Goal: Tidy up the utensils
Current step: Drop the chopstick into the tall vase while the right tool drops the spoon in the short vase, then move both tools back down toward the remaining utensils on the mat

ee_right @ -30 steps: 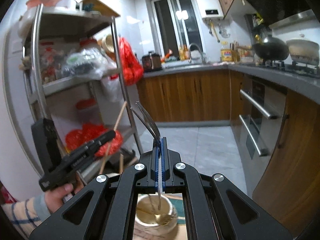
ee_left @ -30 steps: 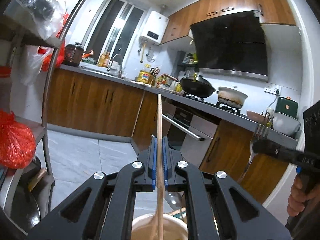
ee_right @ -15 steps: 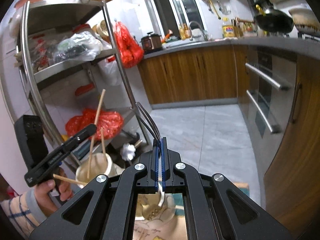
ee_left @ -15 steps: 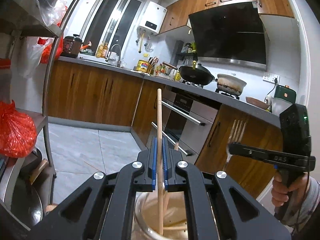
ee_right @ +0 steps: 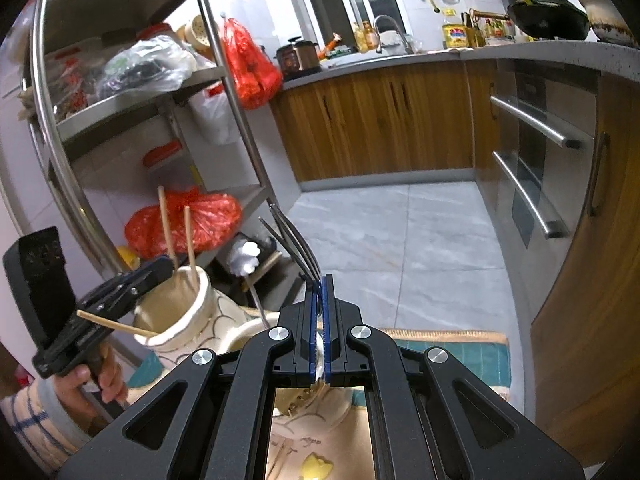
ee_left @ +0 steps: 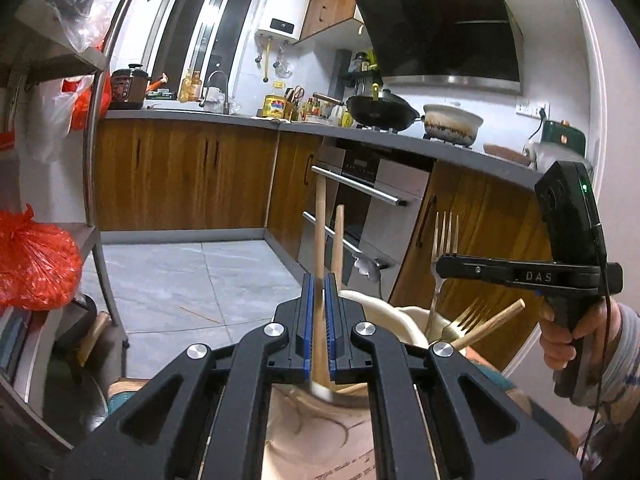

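Note:
My left gripper (ee_left: 319, 280) has its jaws slightly parted around a wooden chopstick (ee_left: 319, 232); the stick looks blurred and low between them, above a cream ceramic holder (ee_left: 384, 312). A second chopstick (ee_left: 338, 236) stands in that holder. In the right wrist view the left gripper (ee_right: 154, 270) sits at the holder (ee_right: 180, 312) with two chopsticks upright (ee_right: 188, 240). My right gripper (ee_right: 319, 284) is shut on a metal fork (ee_right: 292, 240), tines up, over a second ceramic holder (ee_right: 256, 332). The fork (ee_left: 444, 240) and the right gripper (ee_left: 440, 266) also show in the left wrist view.
A gold fork (ee_left: 466, 318) and a wooden stick (ee_left: 492, 322) lean in the holder. A steel shelf rack (ee_right: 132, 92) with red bags (ee_right: 188, 220) stands on the left. Wooden cabinets and an oven (ee_left: 360, 200) line the right. A teal mat (ee_right: 460, 352) lies below.
Both grippers have lowered toward the holders. The chopstick has slid down between the left jaws, which have parted a little. The fork has come down over its holder.

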`<state>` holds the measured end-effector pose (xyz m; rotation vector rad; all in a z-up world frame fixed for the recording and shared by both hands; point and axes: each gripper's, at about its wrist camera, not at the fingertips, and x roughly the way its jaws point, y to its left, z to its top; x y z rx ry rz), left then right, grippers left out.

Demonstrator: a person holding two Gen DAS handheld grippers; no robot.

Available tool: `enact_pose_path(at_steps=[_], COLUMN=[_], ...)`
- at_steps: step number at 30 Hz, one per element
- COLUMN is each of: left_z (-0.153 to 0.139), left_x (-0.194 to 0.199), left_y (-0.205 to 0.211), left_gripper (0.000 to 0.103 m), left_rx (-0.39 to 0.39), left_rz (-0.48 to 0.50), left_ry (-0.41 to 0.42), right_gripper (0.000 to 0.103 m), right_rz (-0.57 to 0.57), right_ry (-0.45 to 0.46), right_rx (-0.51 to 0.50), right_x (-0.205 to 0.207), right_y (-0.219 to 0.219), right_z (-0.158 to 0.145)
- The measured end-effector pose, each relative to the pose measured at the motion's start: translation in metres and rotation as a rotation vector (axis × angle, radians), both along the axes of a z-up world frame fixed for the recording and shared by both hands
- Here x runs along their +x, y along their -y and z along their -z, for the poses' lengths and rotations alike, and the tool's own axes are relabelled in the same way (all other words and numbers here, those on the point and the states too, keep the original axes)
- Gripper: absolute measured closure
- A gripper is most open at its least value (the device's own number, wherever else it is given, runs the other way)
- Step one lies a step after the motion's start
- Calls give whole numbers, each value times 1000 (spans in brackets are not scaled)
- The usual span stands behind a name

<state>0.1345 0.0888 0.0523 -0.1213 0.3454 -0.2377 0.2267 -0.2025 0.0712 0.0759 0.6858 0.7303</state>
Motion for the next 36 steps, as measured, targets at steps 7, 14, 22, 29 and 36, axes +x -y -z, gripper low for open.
enact_pose_path(at_steps=[7, 14, 22, 29, 36], left_z=[-9, -19, -34, -46, -52], left_x=[-5, -16, -37, -56, -76], left_y=[-2, -6, 1, 1, 5], left_gripper=[96, 73, 38, 6, 6], left_rx=[44, 61, 108, 113, 136], left_rz=[-16, -40, -63, -118, -144], left_ry=[-12, -27, -26, -39, -72], right_gripper=[99, 79, 21, 5, 5], right_rz=[11, 23, 62, 108, 133], right_ry=[-17, -11, 69, 135, 159], right_rx=[-9, -2, 37, 54, 42], right_x=[2, 0, -21, -53, -80], right_y=[-5, -1, 21, 44, 60], right_z=[4, 1, -20, -34, -40])
